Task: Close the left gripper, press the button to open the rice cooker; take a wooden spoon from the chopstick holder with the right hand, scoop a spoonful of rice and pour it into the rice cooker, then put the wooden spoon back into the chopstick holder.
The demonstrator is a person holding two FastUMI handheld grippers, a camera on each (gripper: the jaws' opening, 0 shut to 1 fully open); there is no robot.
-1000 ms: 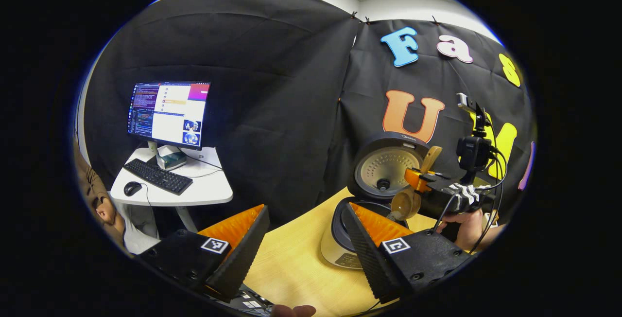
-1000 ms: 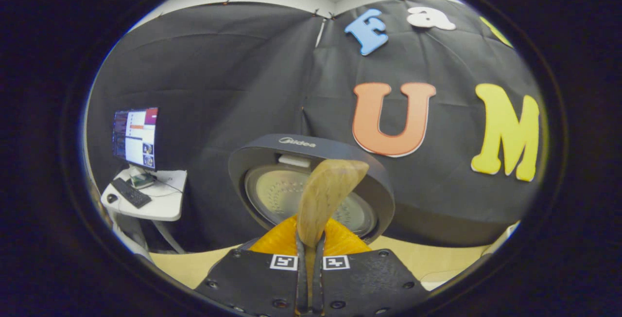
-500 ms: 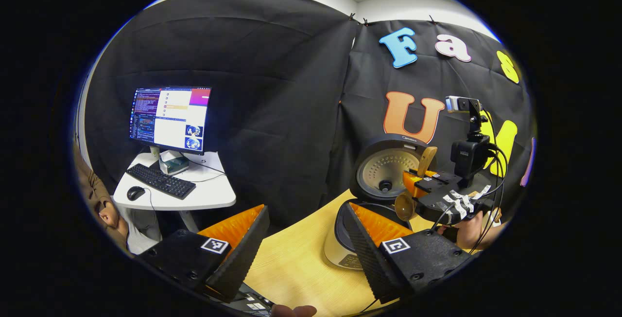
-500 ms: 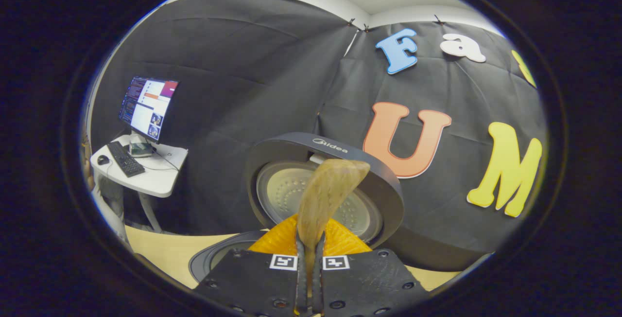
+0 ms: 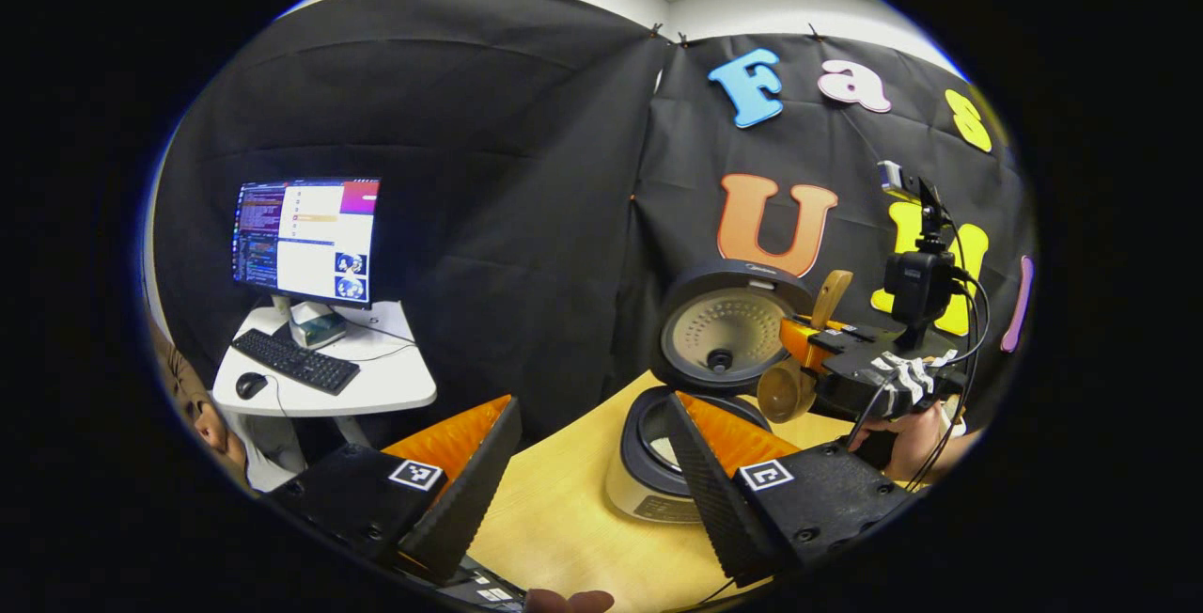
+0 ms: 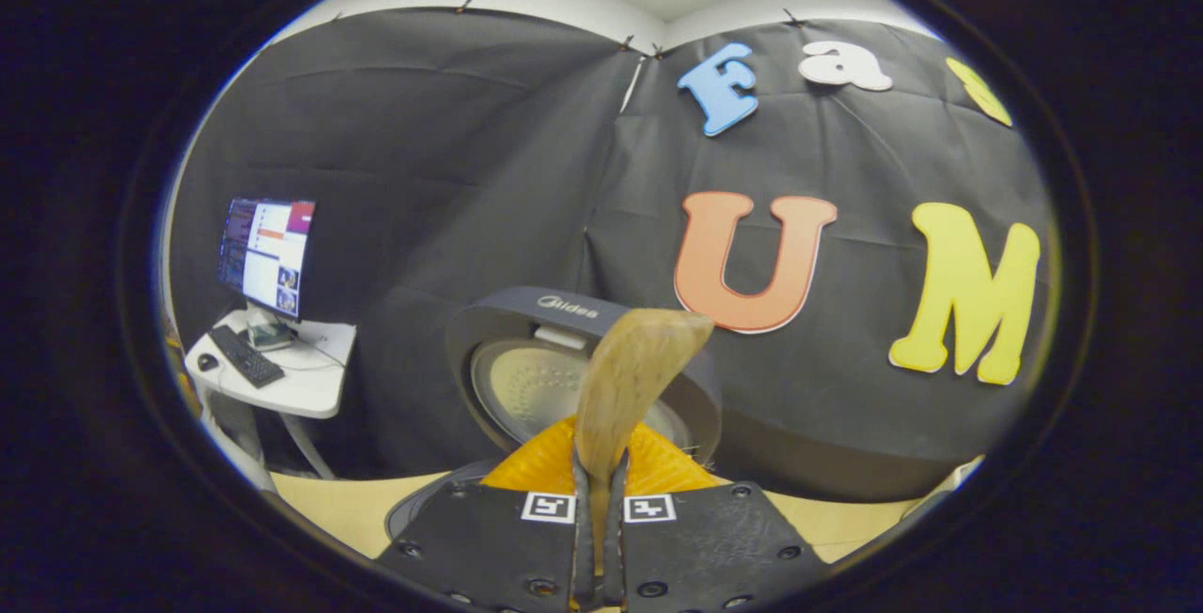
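Left gripper (image 5: 587,463): fingers spread wide, nothing between them, low over the bare wooden table (image 5: 554,528). Open tabletop runs from its 6 o'clock up to the rice cooker (image 5: 648,463) at about 1 o'clock; the right-hand finger overlaps the cooker's near rim.

Rice cooker lid (image 5: 728,326) stands open and upright behind the pot mouth; pot contents too small to tell.

Right gripper (image 6: 599,538): fingers pressed together, pinching the wooden spoon (image 6: 630,387) by its handle. In the left gripper view the spoon's bowl (image 5: 785,392) hangs just right of the pot mouth, near the lid's edge; touching or apart, cannot tell.

A hand (image 5: 907,434) grips the right tool from below.

Desk with monitor (image 5: 305,242) and keyboard (image 5: 293,361) at 9 o'clock, well apart from the table.
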